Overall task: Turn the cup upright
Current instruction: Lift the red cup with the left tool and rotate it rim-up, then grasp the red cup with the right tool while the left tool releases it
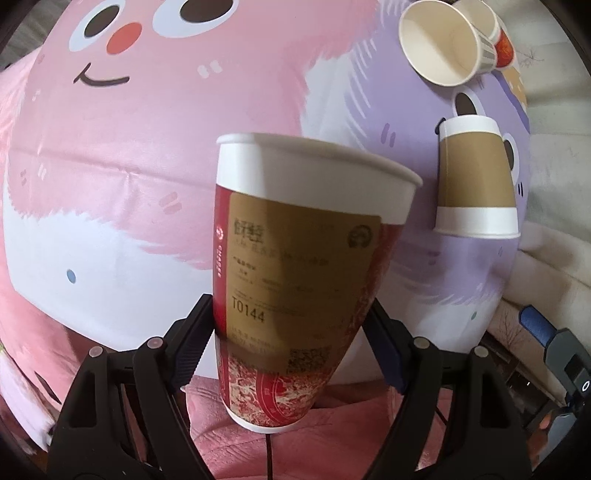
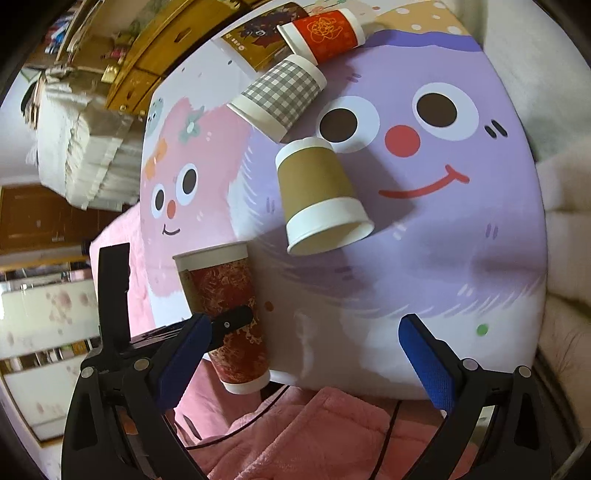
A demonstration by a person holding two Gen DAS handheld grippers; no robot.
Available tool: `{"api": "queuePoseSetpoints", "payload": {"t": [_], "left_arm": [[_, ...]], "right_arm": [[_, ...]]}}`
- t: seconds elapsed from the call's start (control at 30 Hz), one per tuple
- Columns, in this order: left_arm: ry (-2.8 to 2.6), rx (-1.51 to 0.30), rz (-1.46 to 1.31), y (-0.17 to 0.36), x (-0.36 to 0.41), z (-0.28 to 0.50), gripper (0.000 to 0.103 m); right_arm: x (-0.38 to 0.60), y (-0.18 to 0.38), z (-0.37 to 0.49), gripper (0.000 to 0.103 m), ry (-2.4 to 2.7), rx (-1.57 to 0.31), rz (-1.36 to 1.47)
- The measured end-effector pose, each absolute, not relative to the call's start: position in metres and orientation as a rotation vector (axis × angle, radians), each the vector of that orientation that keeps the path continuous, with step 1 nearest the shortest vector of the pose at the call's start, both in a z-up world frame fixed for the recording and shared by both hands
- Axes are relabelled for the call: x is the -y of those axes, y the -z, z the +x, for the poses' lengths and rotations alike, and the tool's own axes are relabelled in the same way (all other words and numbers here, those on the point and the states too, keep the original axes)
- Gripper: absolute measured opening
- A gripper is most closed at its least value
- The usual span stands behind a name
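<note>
My left gripper [image 1: 291, 332] is shut on a tall red and gold paper cup [image 1: 295, 280], held in the air with its rim up, above the near edge of the cartoon mat [image 1: 147, 147]. The same cup [image 2: 225, 314] shows in the right wrist view with a left finger across it. A brown paper cup [image 2: 321, 195] lies on its side on the purple part of the mat; it also shows in the left wrist view [image 1: 476, 177]. My right gripper [image 2: 295, 339] is open and empty, in front of the mat's near edge.
A grey checked cup [image 2: 280, 96] and a red cup [image 2: 325, 33] lie on their sides at the mat's far end. A pink fleece blanket [image 2: 314, 435] lies under the mat's near edge. A wooden cabinet [image 2: 147, 48] and white folded cloth [image 2: 85, 147] stand beyond.
</note>
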State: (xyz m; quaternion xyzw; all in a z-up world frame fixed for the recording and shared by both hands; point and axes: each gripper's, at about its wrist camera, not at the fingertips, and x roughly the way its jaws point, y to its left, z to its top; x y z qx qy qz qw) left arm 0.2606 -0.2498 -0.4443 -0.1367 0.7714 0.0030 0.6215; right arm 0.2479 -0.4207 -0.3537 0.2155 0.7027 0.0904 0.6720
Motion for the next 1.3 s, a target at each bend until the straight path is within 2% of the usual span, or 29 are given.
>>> {"api": "queuePoseSetpoints", "payload": {"t": [0.23, 0.53, 0.83, 0.93, 1.03, 1.13, 1.3], "left_arm": [[-0.025, -1.763, -0.382, 0.453, 0.26, 0.252, 0.081], [0.055, -1.682, -0.469, 0.419, 0.25, 0.214, 0.082], [-0.012, -1.524, -0.373, 0.353, 0.17, 0.188, 0.082], [-0.01, -1.477, -0.327, 0.304, 0.099, 0.178, 0.082], [-0.004, -1.431, -0.284, 0.279, 0.053, 0.172, 0.082], [-0.013, -1.431, -0.26, 0.266, 0.015, 0.164, 0.082], [-0.005, -1.483, -0.212, 0.278, -0.019, 0.163, 0.082]], "right_arm": [[0.419, 0.355, 0.263, 0.102, -0.253, -1.596, 0.44], [0.385, 0.359, 0.277, 0.103, -0.354, -1.627, 0.463], [0.305, 0.381, 0.286, 0.103, -0.399, -1.685, 0.502], [0.281, 0.392, 0.283, 0.103, -0.354, -1.681, 0.482], [0.259, 0.406, 0.281, 0.103, -0.293, -1.673, 0.44], [0.24, 0.424, 0.28, 0.103, -0.264, -1.672, 0.475], [0.209, 0.443, 0.278, 0.103, -0.255, -1.652, 0.552]]}}
